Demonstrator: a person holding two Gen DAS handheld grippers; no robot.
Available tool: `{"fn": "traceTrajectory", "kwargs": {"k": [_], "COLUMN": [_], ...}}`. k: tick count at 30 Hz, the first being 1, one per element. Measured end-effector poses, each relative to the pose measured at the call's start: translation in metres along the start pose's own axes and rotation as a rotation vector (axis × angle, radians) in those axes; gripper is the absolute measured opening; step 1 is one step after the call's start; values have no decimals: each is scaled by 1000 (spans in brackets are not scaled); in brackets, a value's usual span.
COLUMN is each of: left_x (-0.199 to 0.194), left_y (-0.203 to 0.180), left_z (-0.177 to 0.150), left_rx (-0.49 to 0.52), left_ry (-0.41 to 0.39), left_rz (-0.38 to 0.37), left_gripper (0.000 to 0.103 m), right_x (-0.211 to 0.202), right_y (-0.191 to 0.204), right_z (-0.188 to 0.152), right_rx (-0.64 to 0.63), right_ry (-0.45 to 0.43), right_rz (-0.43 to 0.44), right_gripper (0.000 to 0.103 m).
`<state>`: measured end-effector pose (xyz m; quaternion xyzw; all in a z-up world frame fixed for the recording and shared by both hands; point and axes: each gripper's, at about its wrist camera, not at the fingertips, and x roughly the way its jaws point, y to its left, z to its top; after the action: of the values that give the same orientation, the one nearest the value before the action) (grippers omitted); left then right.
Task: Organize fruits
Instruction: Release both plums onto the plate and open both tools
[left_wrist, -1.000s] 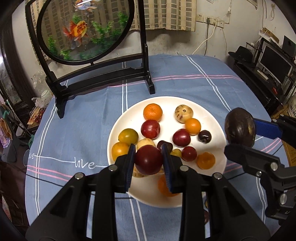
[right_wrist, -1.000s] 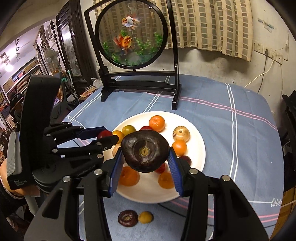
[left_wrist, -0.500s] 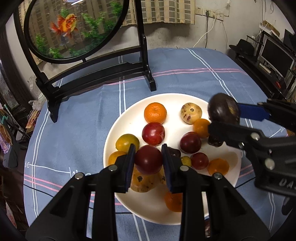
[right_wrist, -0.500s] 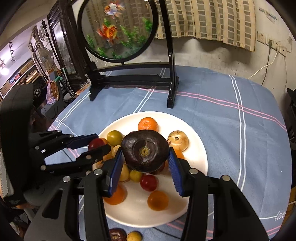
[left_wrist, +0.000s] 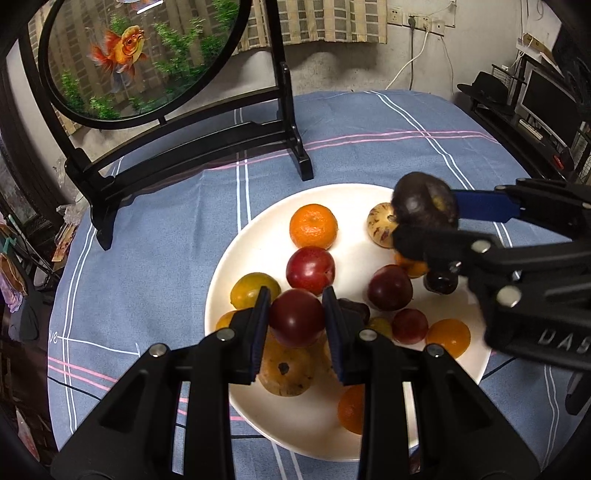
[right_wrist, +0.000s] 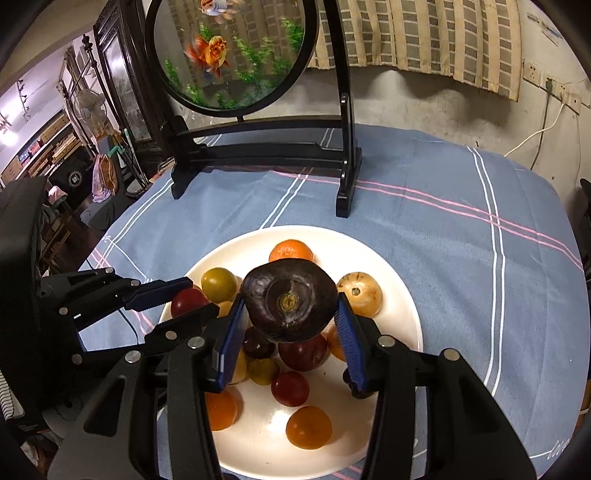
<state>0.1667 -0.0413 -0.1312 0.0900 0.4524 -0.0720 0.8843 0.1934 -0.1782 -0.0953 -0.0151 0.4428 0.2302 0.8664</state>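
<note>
A white plate (left_wrist: 354, 195) on the blue cloth holds several fruits: an orange tangerine (left_wrist: 313, 226), red plums, yellow and orange fruits. My left gripper (left_wrist: 297, 317) is shut on a dark red plum (left_wrist: 297, 317) and holds it above the plate's near side. My right gripper (right_wrist: 290, 317) is shut on a dark purple fruit (right_wrist: 290, 304) above the plate's middle. It shows from the side in the left wrist view (left_wrist: 424, 203), over the plate's right part. The left gripper shows in the right wrist view (right_wrist: 188, 301) at the plate's left edge.
A round goldfish screen on a black stand (left_wrist: 184, 133) stands on the table behind the plate. The blue checked tablecloth (right_wrist: 461, 229) covers the table around the plate. Shelves and a monitor (left_wrist: 546, 107) lie beyond the table's right edge.
Both grippers have moved forward over the plate with their fruits held. The right gripper has come in from the plate's right edge toward its middle.
</note>
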Motion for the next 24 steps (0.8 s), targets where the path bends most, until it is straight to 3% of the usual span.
{"fn": "traceTrajectory", "kwargs": {"k": [8,18,19,20,22,23,24], "left_x": [-1,6,7,8,10,9,5], "left_y": [12,-3,-4,-5,-6,-6,-5], "left_z": [0,1,1,2,1,1,0], "left_rx": [-36,2,4,7,13,8,0], "left_ry": [-1,13,15,19,31,24,2], "left_rz": [5,-5,-2,-2,-13,0,14], "left_gripper": [29,30,30,30,46,67,68], "right_x": [-4,6,9,12,14,13,9], "right_y": [-15,-4,-4,-4,-3,-3,-4], "right_z": [-2,1,2,3,5,6,7], "right_rx": [30,23,30,36,48,49,53], "right_ry": [8,27,41,53,56,53,40], "right_rz": [-19,2,10,12,-19,-12,-8], "right_gripper": [48,48,50,59,74,74,74]}}
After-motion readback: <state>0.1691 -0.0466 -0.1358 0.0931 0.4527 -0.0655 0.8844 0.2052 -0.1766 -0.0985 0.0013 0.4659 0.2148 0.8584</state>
